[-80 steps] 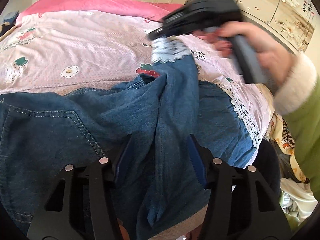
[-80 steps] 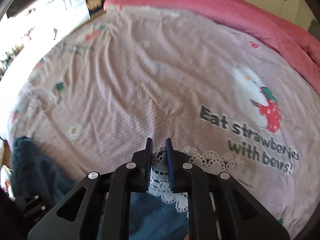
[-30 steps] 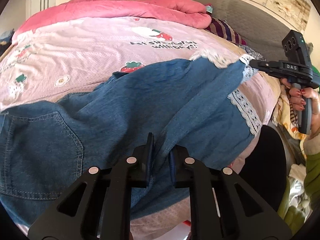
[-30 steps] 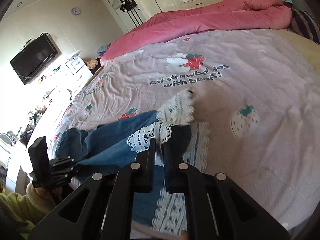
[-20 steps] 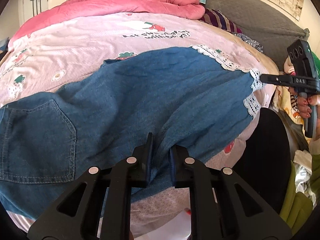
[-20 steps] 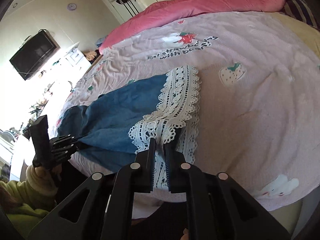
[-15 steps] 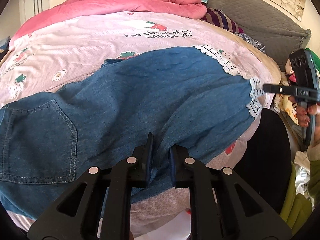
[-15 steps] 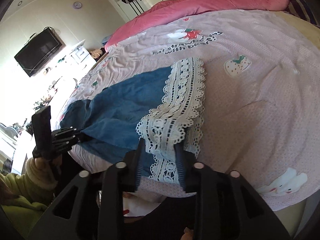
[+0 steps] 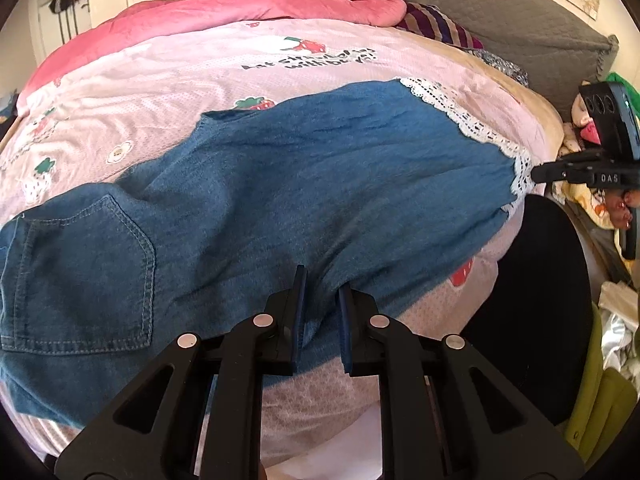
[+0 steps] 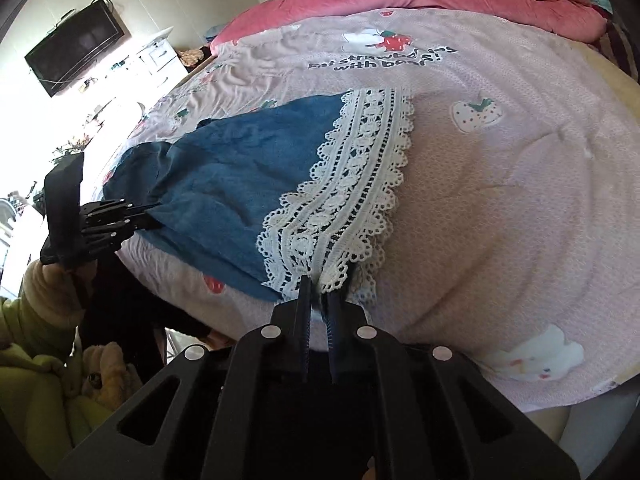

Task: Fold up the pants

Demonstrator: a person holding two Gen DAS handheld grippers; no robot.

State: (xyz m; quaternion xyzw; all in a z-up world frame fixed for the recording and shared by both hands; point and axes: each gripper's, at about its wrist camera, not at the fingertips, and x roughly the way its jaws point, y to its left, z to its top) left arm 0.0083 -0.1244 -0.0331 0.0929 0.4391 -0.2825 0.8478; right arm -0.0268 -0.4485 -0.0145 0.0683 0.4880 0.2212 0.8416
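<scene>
left wrist view shows our left gripper clamped on the near edge of the pants, around the crotch seam, with denim pinched between its pads. right wrist view shows our right gripper closed on the lace hem at the leg end; half a second ago its jaws stood apart around that lace, so we have let go and bitten again for a better hold. a few seconds back the leg was bunched and lifted, the cloth heaped in front of us; now the pants lie spread flat and long across the pink bedsheet, back pocket at one end and lace at the other, near the bed's front edge. we judge the smoothing step done: one leg seems to lie on the other, and with both ends held taut we are set to carry the hem over toward the waist for the next fold.
</scene>
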